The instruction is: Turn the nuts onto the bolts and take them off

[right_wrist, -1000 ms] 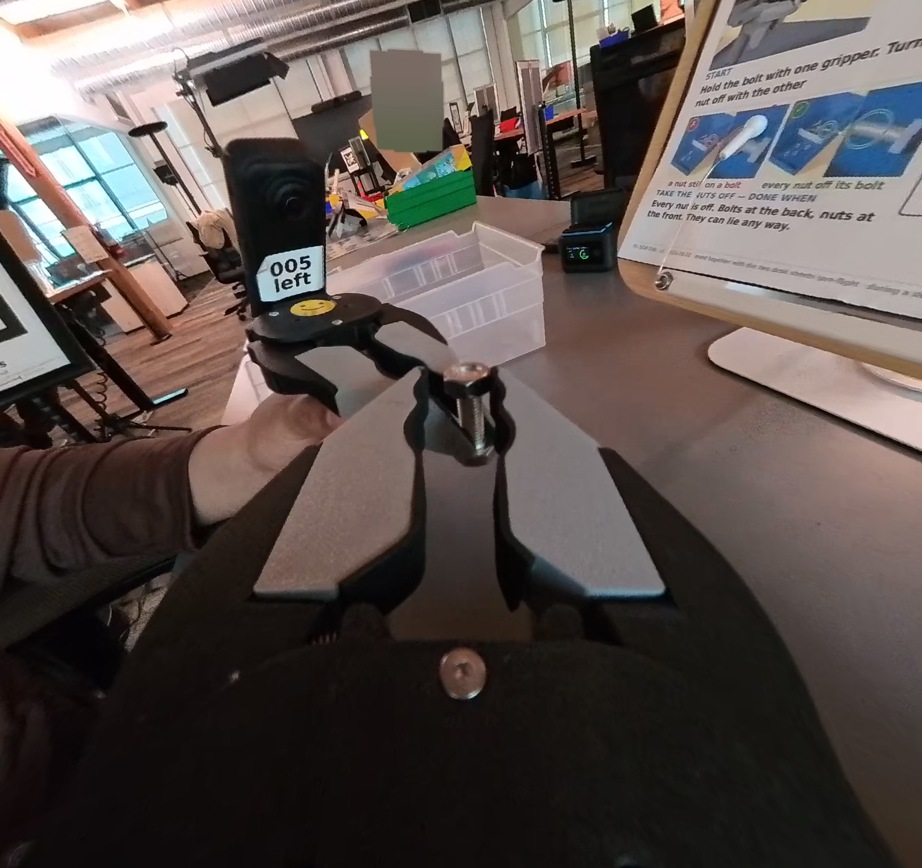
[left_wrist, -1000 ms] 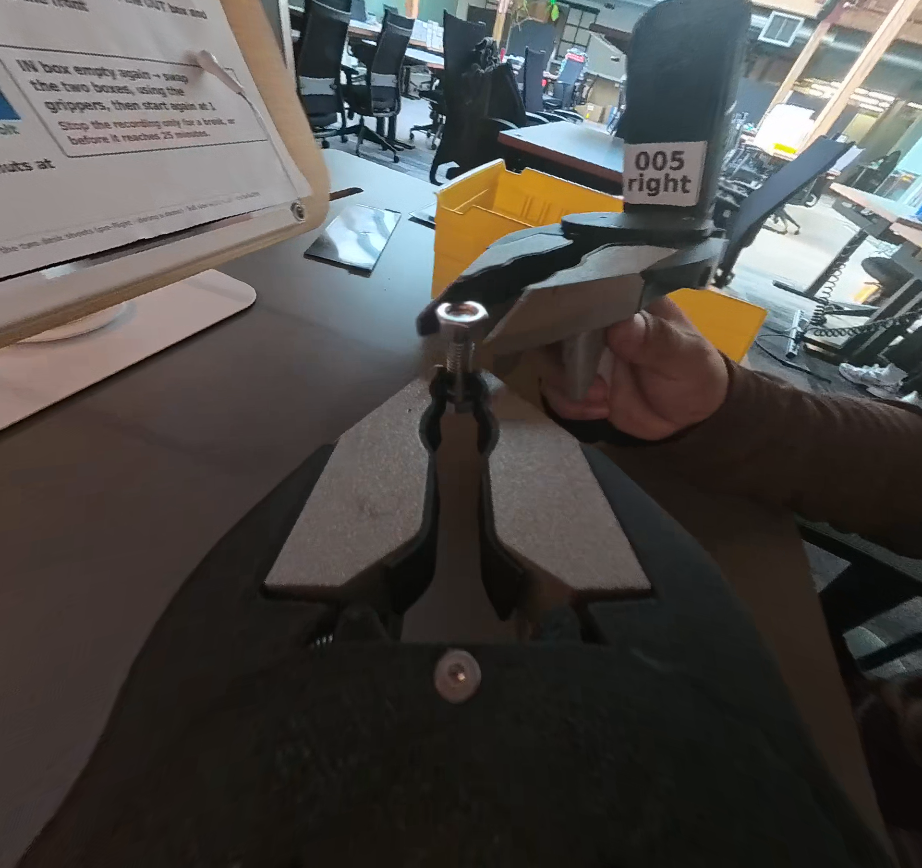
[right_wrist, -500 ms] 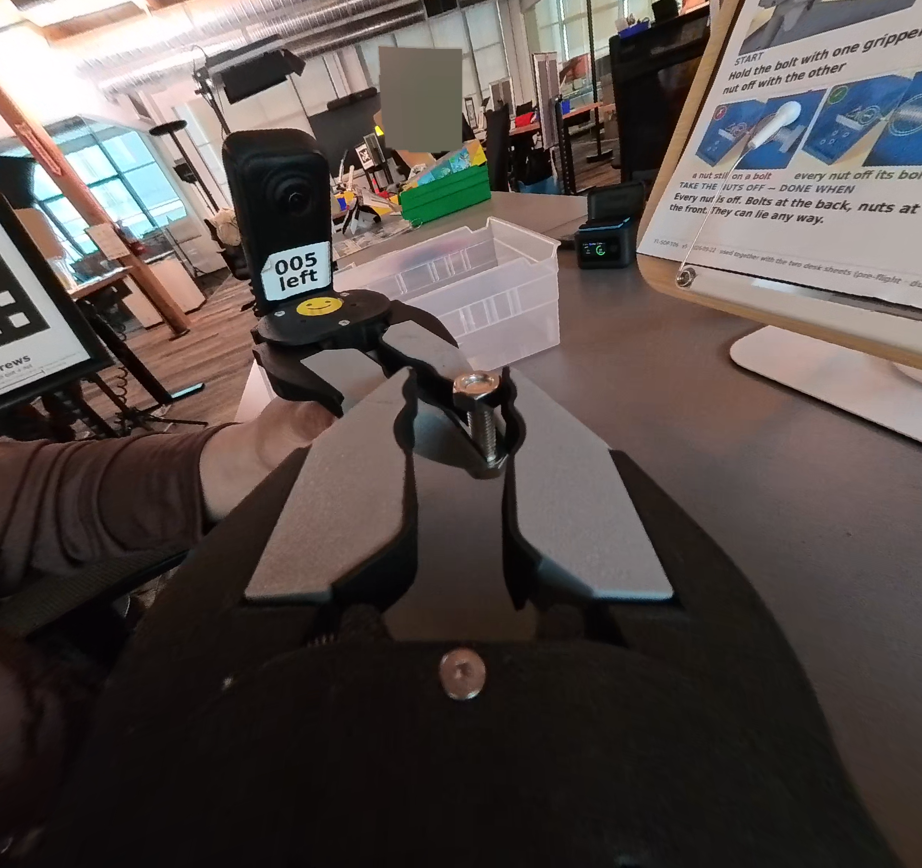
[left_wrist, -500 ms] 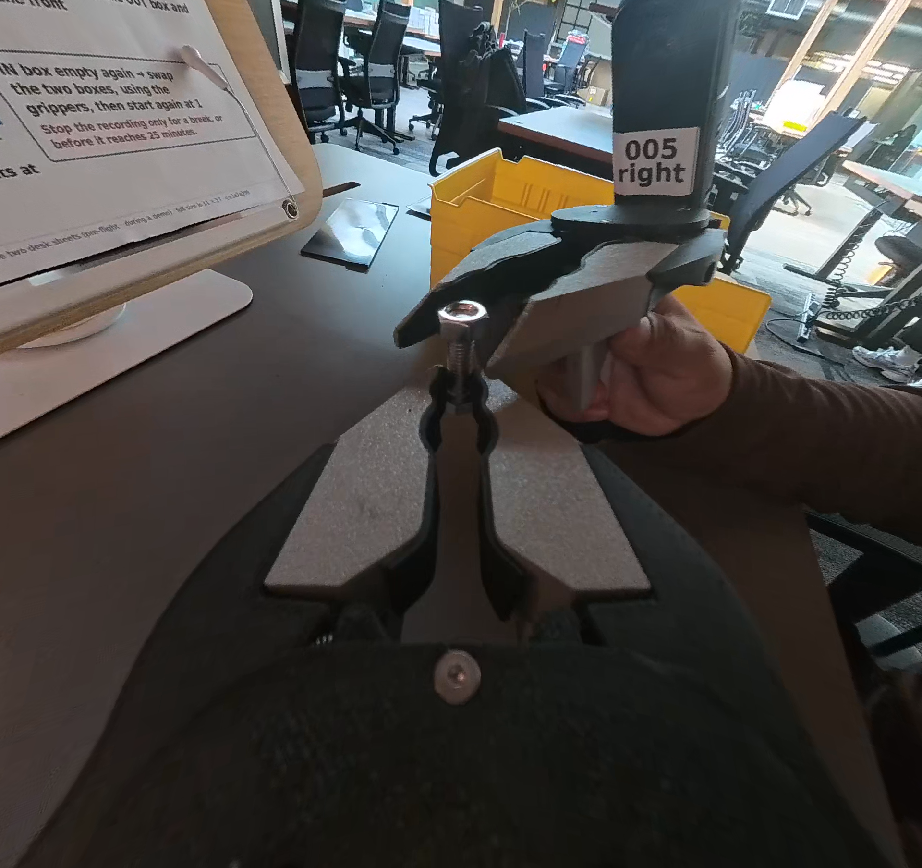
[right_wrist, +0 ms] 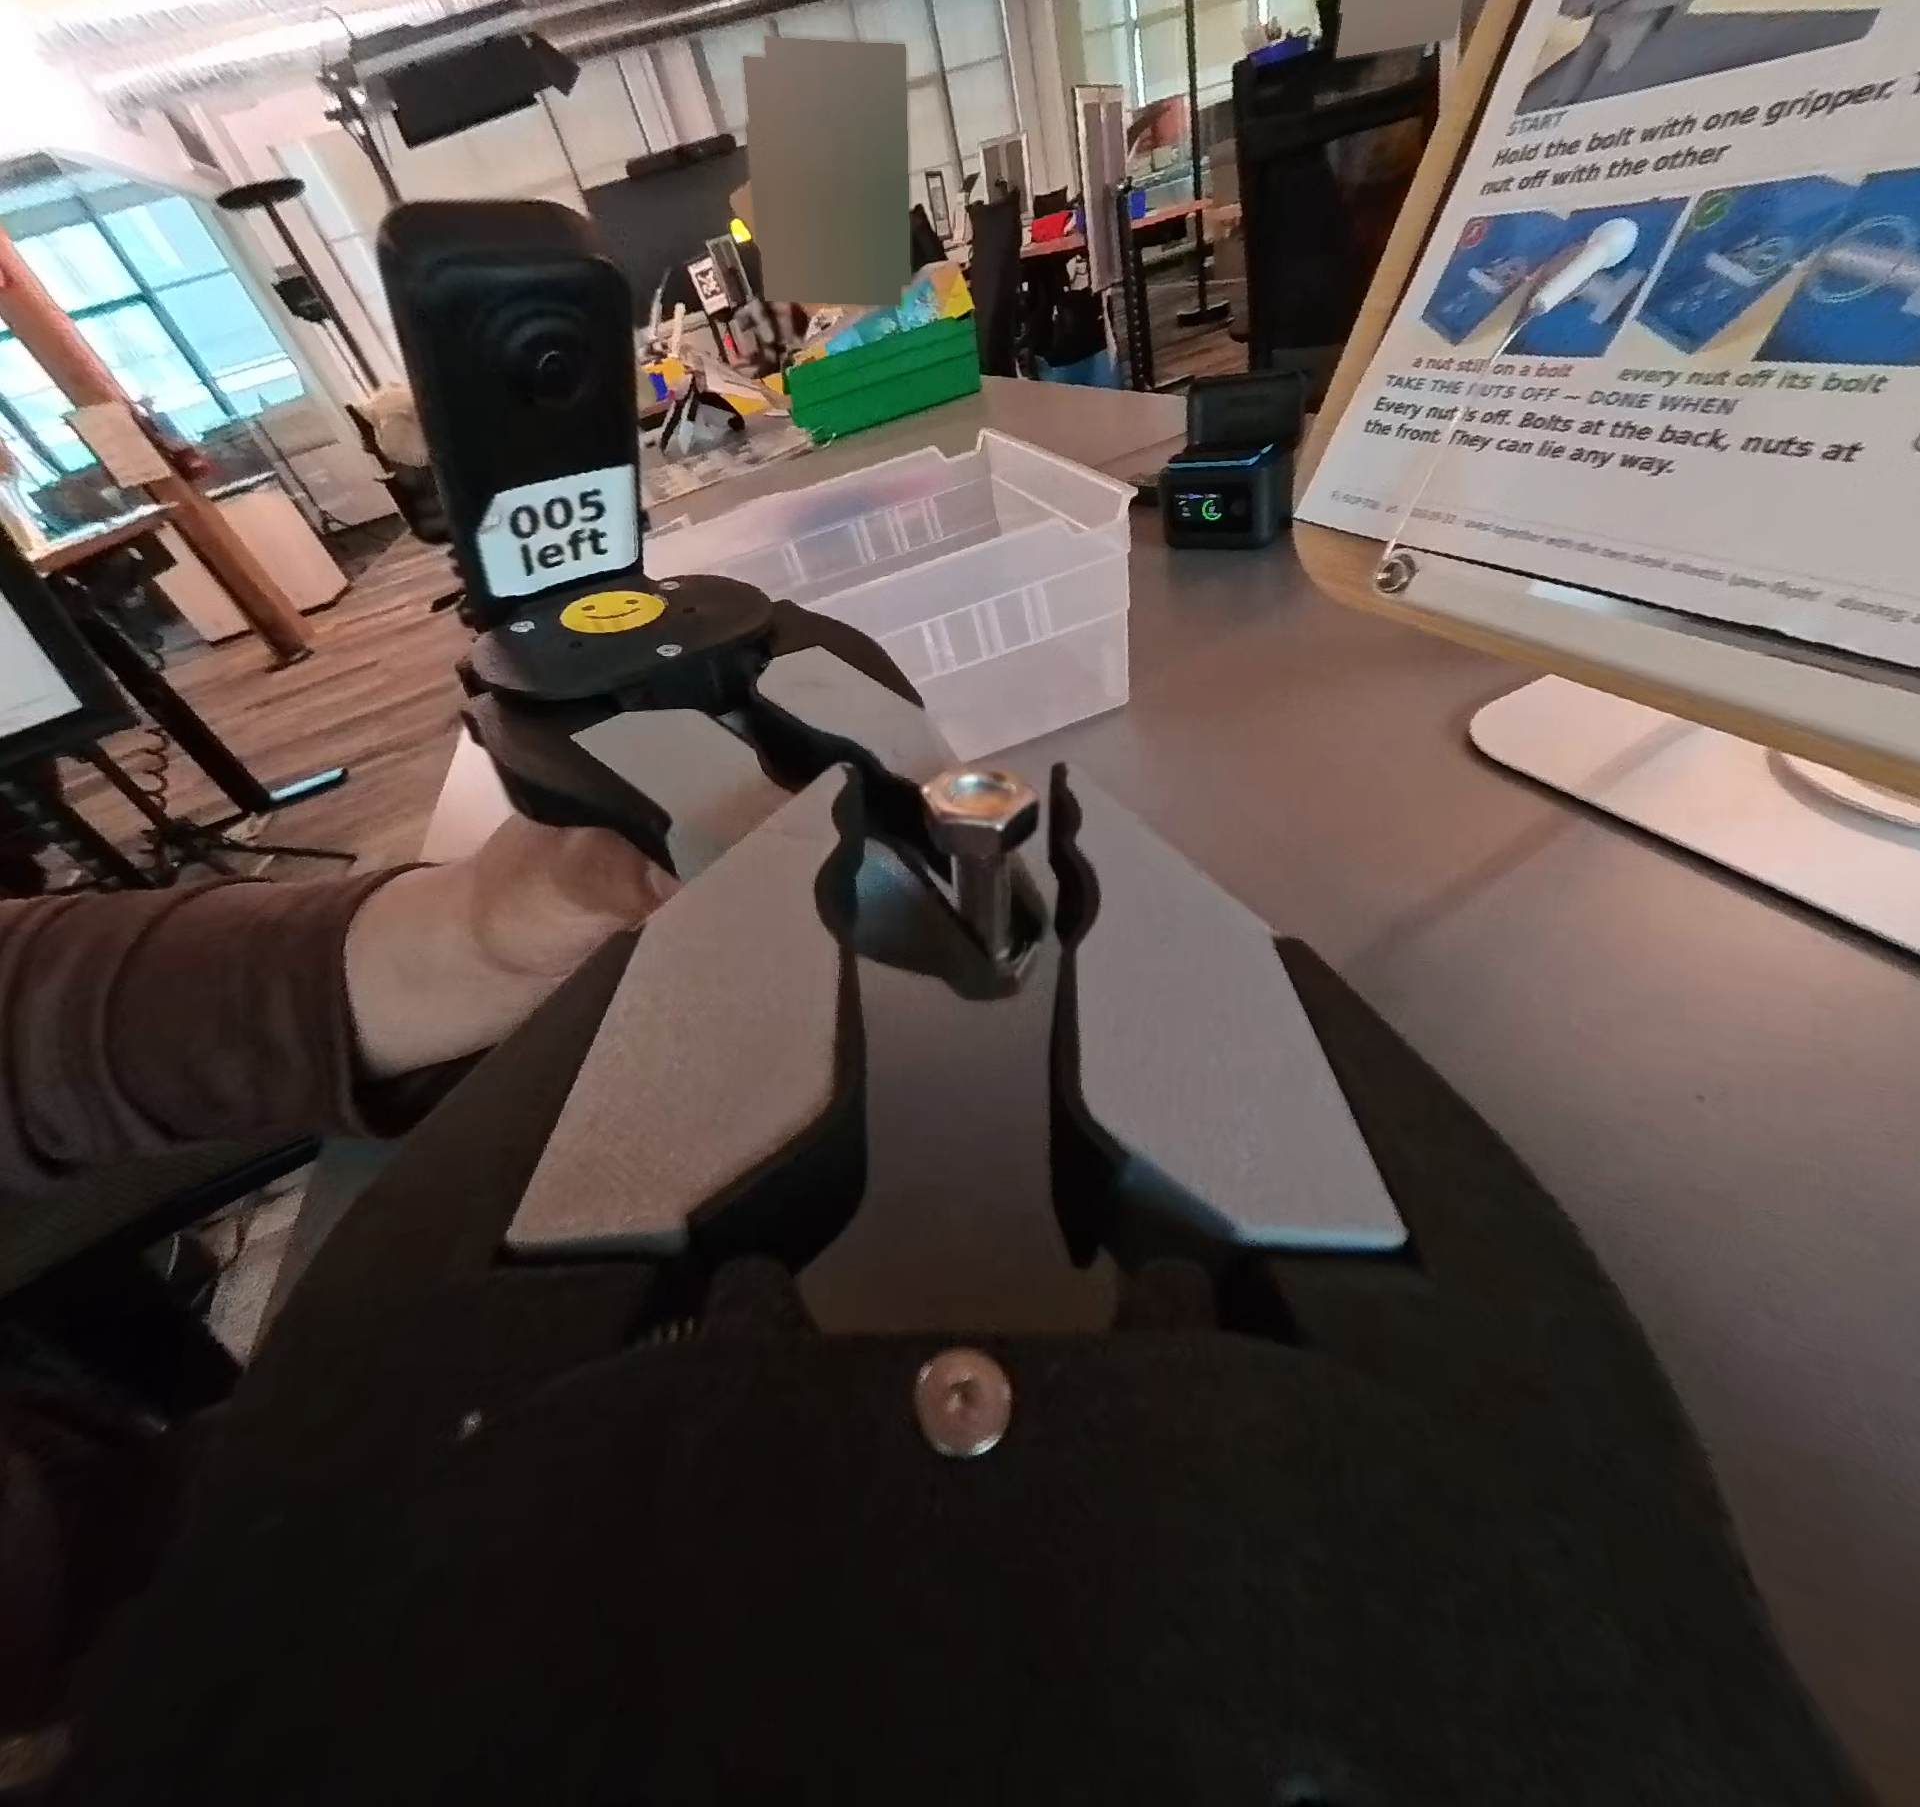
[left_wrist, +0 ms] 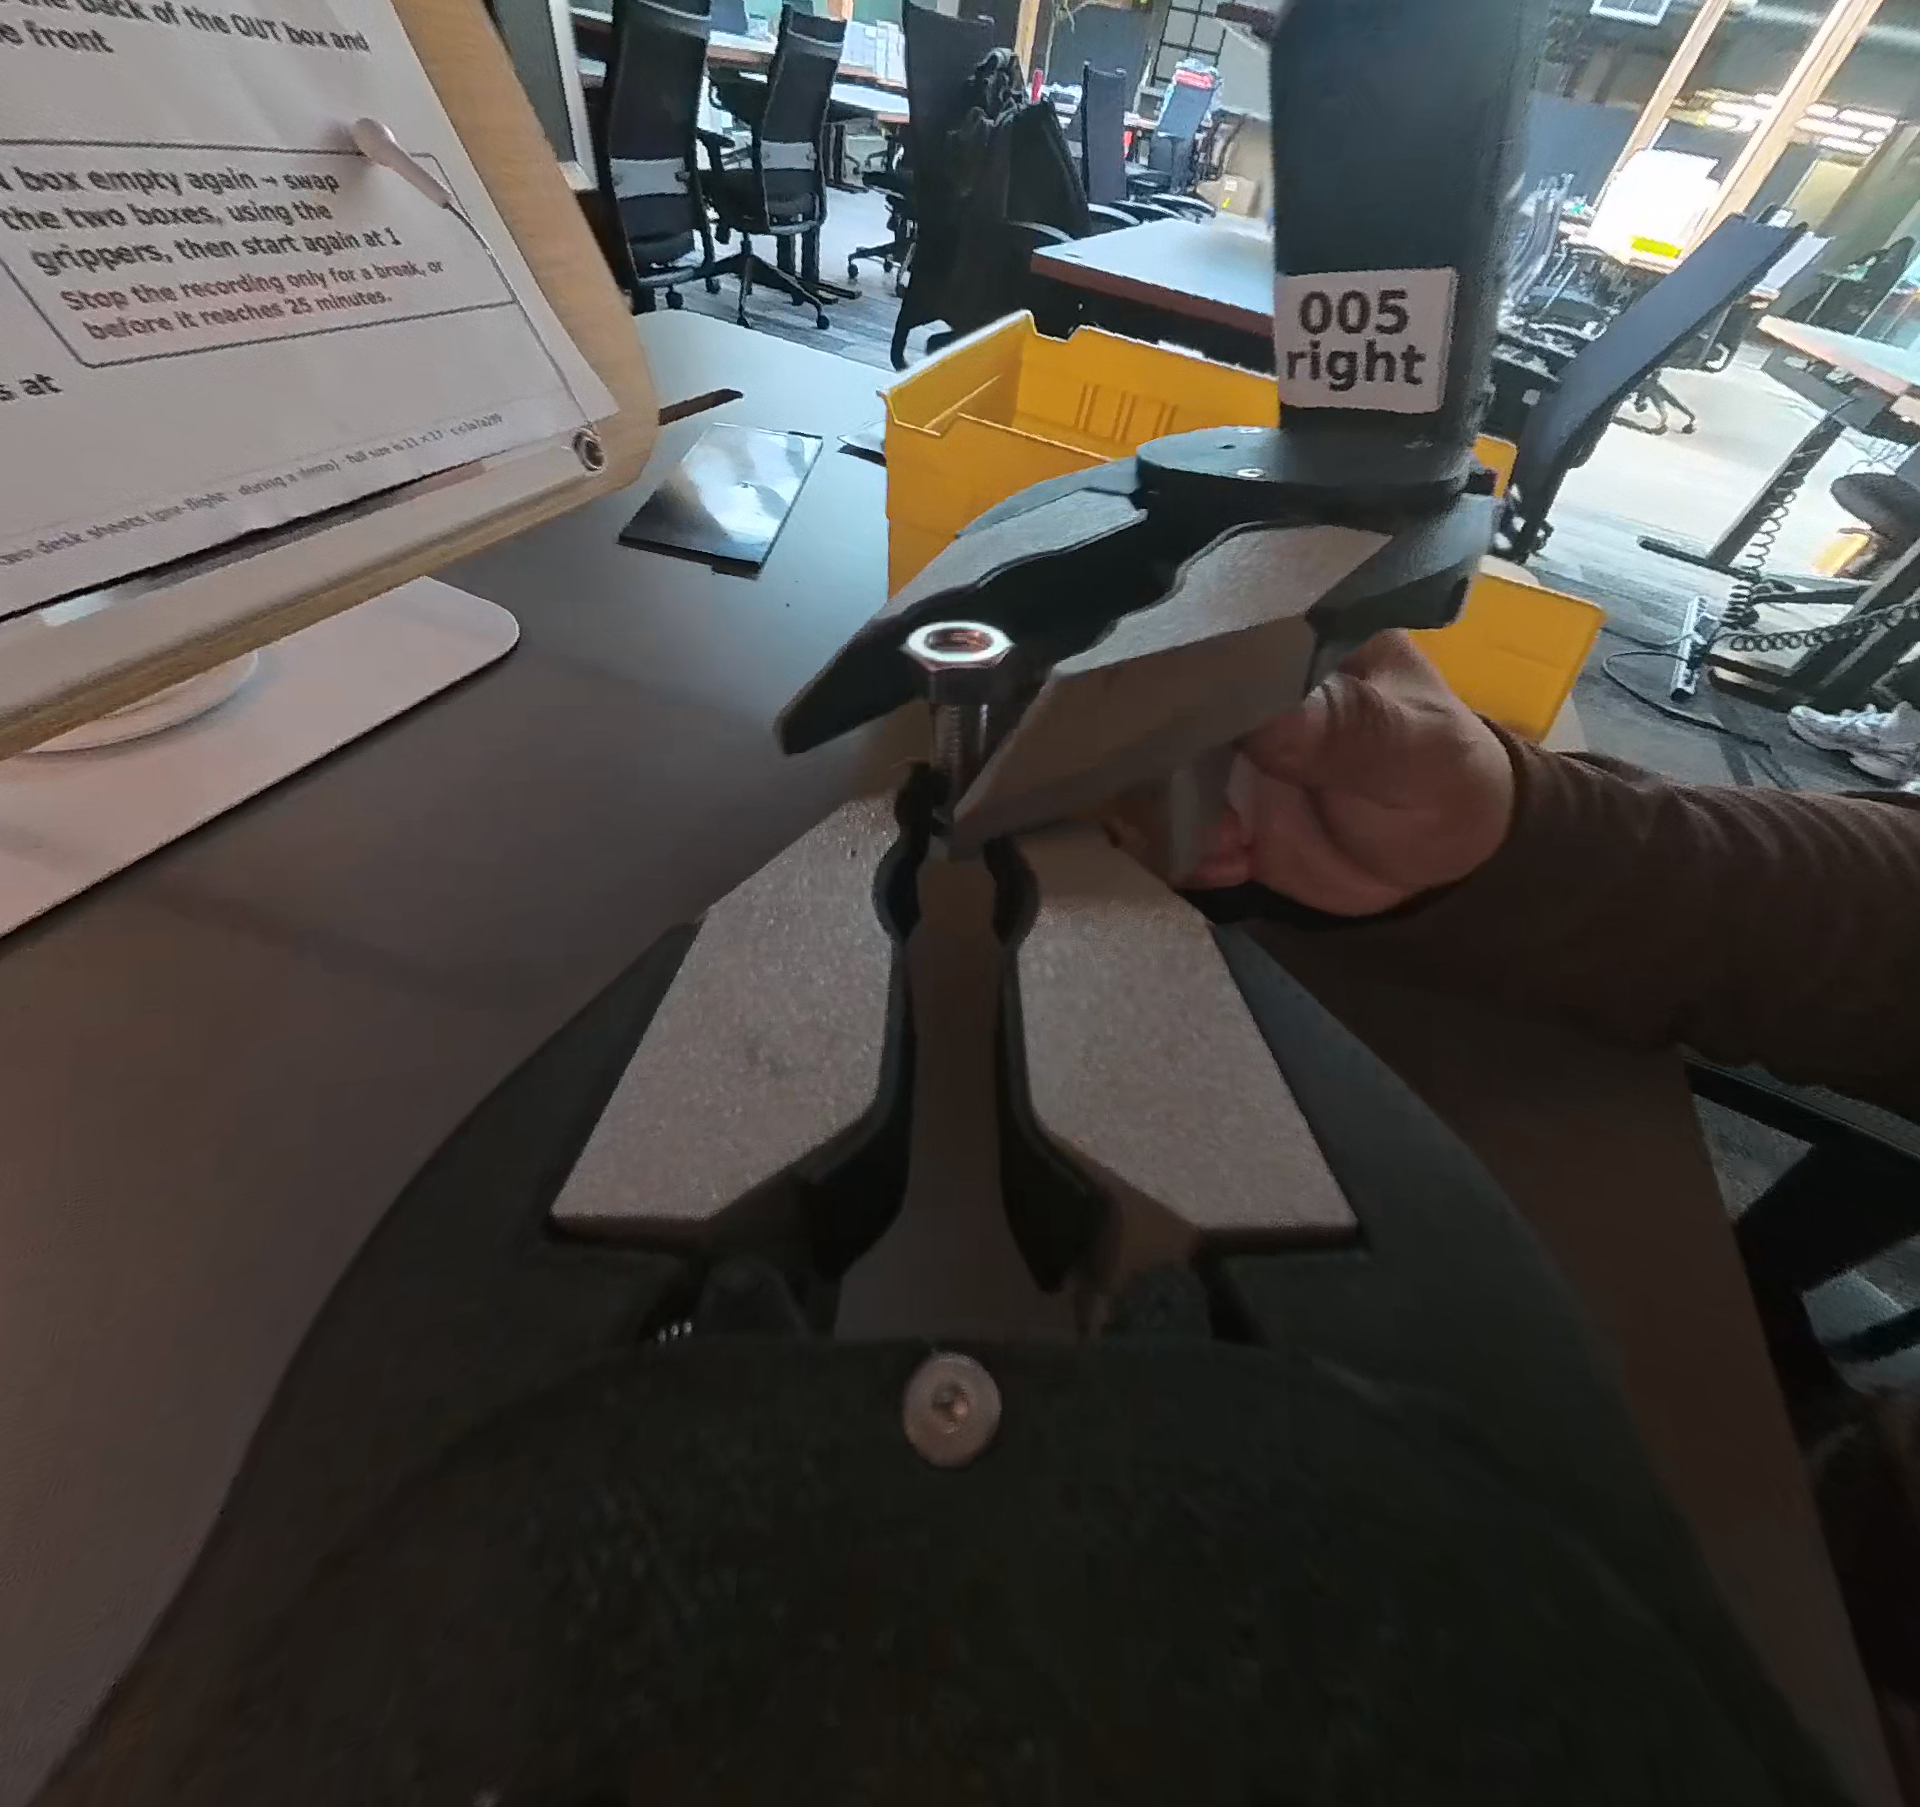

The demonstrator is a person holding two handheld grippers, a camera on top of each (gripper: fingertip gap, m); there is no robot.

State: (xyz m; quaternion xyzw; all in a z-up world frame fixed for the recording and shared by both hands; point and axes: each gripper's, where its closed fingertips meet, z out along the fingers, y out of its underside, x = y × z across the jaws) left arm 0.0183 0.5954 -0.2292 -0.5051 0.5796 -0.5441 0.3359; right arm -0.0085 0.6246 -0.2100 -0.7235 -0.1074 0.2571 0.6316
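A silver bolt (left_wrist: 954, 744) stands upright with a hex nut (left_wrist: 956, 654) at its top end. My left gripper (left_wrist: 956, 827) is shut on the bolt's lower end and holds it above the dark table (left_wrist: 312, 978). In the right wrist view the nut (right_wrist: 980, 807) sits between the fingertips of my right gripper (right_wrist: 951, 801). The right jaws stand apart, with a clear gap on the nut's left side. The bolt's shaft (right_wrist: 982, 890) runs down to the left gripper's tips, which hide its lower end.
A yellow bin (left_wrist: 1039, 427) stands behind the right gripper. A clear plastic bin (right_wrist: 935, 573) stands behind the left one. An instruction board on a white stand (left_wrist: 260, 251) is at the table's back, with a small black device (right_wrist: 1226, 505) and a dark flat plate (left_wrist: 727, 500) nearby. Less than 4 cm separates the two grippers' tips.
My right gripper was shut on the nut a second ago; its jaws have opened and let go of it. The left gripper still holds the bolt in the same place.
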